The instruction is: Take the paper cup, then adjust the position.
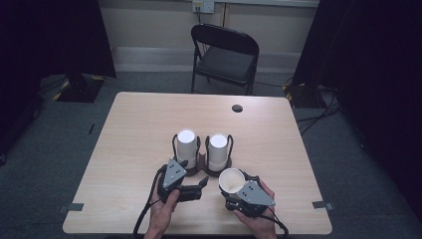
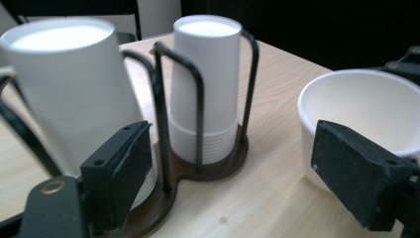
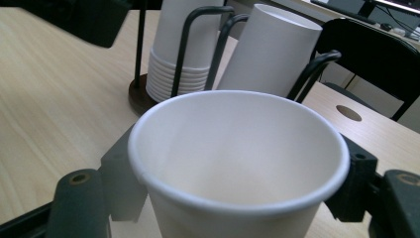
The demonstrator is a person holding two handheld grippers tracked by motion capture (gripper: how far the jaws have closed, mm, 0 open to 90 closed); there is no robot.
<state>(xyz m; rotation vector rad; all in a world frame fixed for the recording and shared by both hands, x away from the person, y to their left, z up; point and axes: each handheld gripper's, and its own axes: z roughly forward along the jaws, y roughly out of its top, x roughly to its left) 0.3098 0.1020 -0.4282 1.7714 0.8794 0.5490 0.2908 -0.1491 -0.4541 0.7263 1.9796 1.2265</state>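
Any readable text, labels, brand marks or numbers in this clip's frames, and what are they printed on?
None can be read. The single paper cup, the two cup stacks in the wire holder, the table and both grippers are plain. The wall outlet plate is too small to tell.

floor: grey carpet [image 1: 149, 82] | wall: pale [image 1: 149, 22] | furniture: black folding chair [image 1: 225, 57], wooden table [image 1: 144, 119]
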